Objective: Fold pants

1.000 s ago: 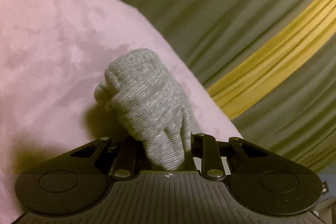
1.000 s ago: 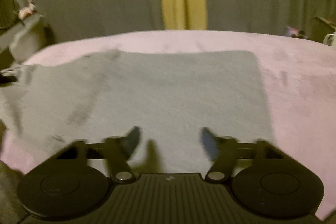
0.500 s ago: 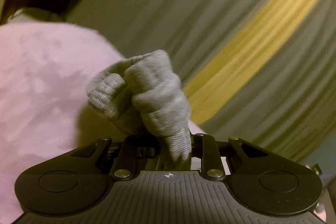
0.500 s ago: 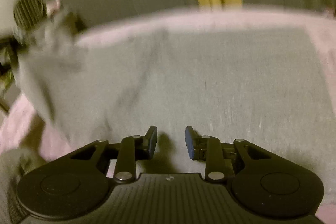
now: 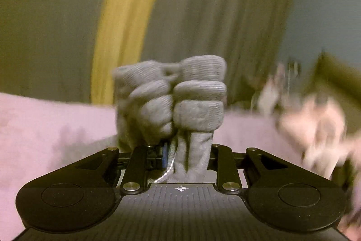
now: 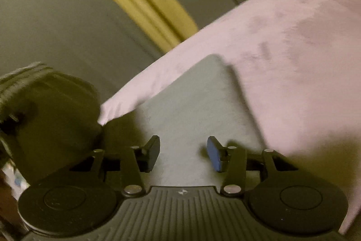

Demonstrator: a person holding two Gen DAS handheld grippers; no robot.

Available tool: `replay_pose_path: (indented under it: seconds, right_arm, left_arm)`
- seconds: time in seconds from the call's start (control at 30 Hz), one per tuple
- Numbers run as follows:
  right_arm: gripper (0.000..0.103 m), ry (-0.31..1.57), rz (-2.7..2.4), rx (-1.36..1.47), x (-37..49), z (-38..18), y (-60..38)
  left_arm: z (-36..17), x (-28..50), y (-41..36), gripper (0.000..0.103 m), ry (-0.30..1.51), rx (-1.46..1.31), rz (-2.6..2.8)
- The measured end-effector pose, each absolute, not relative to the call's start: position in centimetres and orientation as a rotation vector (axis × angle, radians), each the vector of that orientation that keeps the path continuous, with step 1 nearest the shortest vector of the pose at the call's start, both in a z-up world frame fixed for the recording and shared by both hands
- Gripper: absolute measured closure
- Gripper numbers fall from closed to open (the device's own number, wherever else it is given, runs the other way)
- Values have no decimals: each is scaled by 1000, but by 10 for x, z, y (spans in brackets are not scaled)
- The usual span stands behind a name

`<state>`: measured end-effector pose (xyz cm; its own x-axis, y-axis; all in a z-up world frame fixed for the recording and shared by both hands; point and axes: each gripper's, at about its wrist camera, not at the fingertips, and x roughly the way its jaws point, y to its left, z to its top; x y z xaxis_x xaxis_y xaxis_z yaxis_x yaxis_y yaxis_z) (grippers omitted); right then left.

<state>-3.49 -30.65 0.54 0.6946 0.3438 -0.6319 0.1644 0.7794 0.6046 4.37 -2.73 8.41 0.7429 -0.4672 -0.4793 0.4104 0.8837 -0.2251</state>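
Note:
In the left wrist view my left gripper (image 5: 180, 155) is shut on a bunched ribbed part of the grey pants (image 5: 178, 103), which bulges up between the fingers; a white drawstring hangs by the pad. It is lifted above the pink blanket (image 5: 45, 128). In the right wrist view my right gripper (image 6: 182, 153) is open and empty, its blue pads (image 6: 213, 156) just above the flat grey pants panel (image 6: 194, 105) on the pink blanket (image 6: 293, 49). My left gripper's dark body (image 6: 52, 114) shows at the left with grey cloth on it.
A grey curtain with a yellow stripe (image 5: 126, 19) hangs behind the bed. Blurred pale objects (image 5: 311, 123) show at the right in the left wrist view. The bed's edge (image 6: 117, 110) lies close to the left of the pants panel.
My left gripper has lifted and swung with the bunched cloth, so the curtain now stands upright behind it. My right gripper has tilted and its jaws have opened wider over the pants.

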Motion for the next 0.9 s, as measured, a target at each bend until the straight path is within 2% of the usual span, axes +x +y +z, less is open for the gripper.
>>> replay_pose_path:
  seconds: [0.07,0.17,0.23,0.3,0.33,0.43,0.47,0.53,0.6,0.77,0.8,0.9]
  right_arm:
    - [56,820,103,711,-43,-2,-318]
    - [56,845,114,727,-41,-10,-321]
    - [53,860,97,706,-37,-12,-321]
    - [52,843,120,735,-39,-12,-326]
    - [50,835,126,753,-38,-12,-328]
    - [46,828,158,805,-35,-12,-330]
    - [45,832,177,824,-33,-13,-329]
    - [33,849,212,862,-29,-17,-327]
    - [27,893,260,900,-23,-22,-320]
    - [22,974,249,908,-4,-37,-307]
    - [18,977,248,912,0,-38,-305]
    - [19,973,265,917,7,-35,-297]
  left_arm:
    - [44,42,-71,67,662,17,-516]
    - [-10,41,-111,60,919,173,-528]
    - [-23,29,-112,51,955,230,-491]
    - [-16,20,-96,18,949,179,-504]
    - [-7,16,-82,14,954,109,-503]
    - [16,7,-45,10,934,-48,-482]
    - [21,5,-33,5,922,-81,-453]
    - [27,6,-3,5,885,-140,-355]
    - [29,7,32,3,865,-226,-246]
    - [9,25,104,3,901,-700,-91]
    - [2,26,111,3,904,-757,-48]
    - [-5,33,108,3,914,-774,-19]
